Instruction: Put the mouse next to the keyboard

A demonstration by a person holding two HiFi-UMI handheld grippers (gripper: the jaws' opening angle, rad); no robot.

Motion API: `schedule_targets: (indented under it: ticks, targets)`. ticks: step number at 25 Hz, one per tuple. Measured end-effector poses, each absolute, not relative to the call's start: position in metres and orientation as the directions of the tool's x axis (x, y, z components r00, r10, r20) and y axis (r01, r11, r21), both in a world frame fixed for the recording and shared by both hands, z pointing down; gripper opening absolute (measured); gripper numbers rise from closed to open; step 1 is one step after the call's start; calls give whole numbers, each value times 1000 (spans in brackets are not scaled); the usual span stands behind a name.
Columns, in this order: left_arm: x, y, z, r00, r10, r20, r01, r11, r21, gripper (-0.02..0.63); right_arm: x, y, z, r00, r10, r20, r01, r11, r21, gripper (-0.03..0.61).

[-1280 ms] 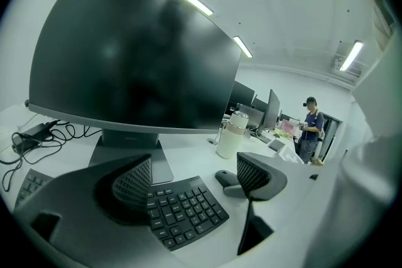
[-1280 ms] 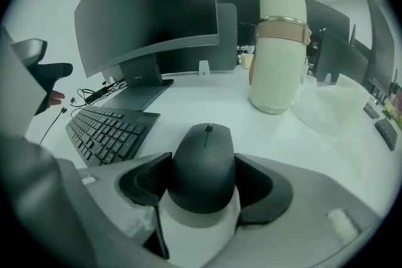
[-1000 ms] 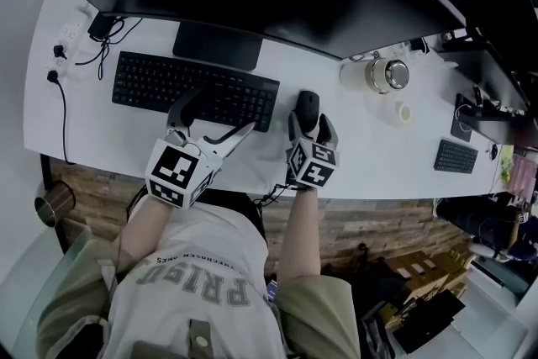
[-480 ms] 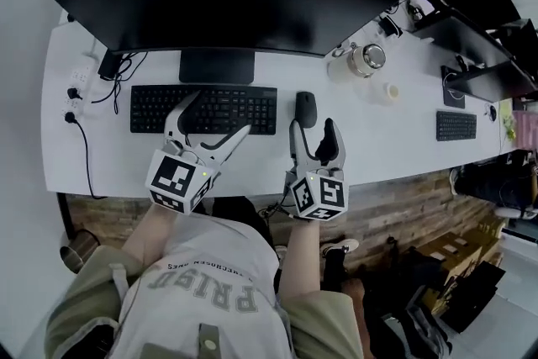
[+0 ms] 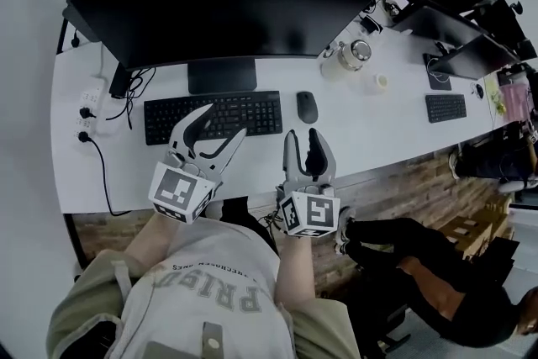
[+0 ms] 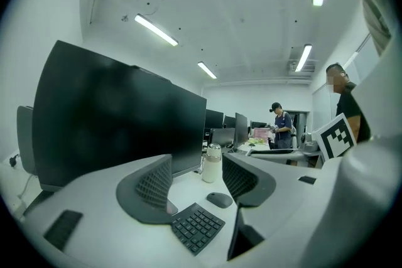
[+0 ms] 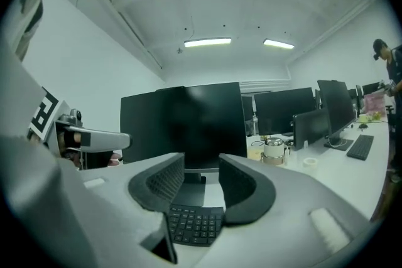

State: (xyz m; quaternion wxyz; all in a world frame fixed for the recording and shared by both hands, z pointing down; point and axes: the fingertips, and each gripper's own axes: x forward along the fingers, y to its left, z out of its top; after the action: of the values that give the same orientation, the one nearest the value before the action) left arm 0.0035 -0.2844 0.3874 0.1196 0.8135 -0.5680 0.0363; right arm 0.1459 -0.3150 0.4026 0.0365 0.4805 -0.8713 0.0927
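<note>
The black mouse (image 5: 307, 106) lies on the white desk (image 5: 378, 130), just right of the black keyboard (image 5: 214, 116). My left gripper (image 5: 222, 121) hovers above the keyboard's near edge. Its jaws have just been closing and stand apart with nothing between them. In the left gripper view the gripper (image 6: 198, 180) frames the mouse (image 6: 220, 199) and the keyboard's corner (image 6: 196, 227). My right gripper (image 5: 303, 137) hangs over the desk's front, nearer to me than the mouse and clear of it. Its jaws have also just been closing and hold nothing. In the right gripper view the gripper (image 7: 201, 184) looks at the keyboard (image 7: 193, 225); the mouse is hidden there.
A wide dark monitor (image 5: 218, 8) stands behind the keyboard. A white flask (image 5: 351, 55) and a small white roll (image 5: 381, 81) sit at the back right. A power strip (image 5: 87, 115) with cables lies at the left. A small keyboard (image 5: 445, 107) lies far right. A person (image 5: 420, 265) is at lower right.
Both grippers rose and drew back from the desk toward me. The right gripper left the mouse lying beside the keyboard. Both pairs of jaws stand narrower than before.
</note>
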Motion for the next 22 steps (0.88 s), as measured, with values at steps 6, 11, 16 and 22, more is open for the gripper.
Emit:
schedule_targets:
  ticks: [6,11,16,22]
  targets:
    - [-7,-270,378,362,-919,155,-927,-336,169,63,136,-294,397,-512,-848,140,-859,500,-111,94]
    - [-8,-264,374,378,-914,148,-920,-353,171,14,139,-281,392,-476,-871,123,-879,466,-103,2]
    - [-11,-262,360,361,-927,107,-927,-344,149,12,144,-276,370,-461,-885,71,-887,455,-80,2]
    - [-15,-259,353,340,-937,75,-934,-327,146,12,144,-274,349,-461,-887,18,-886,459,-67,2]
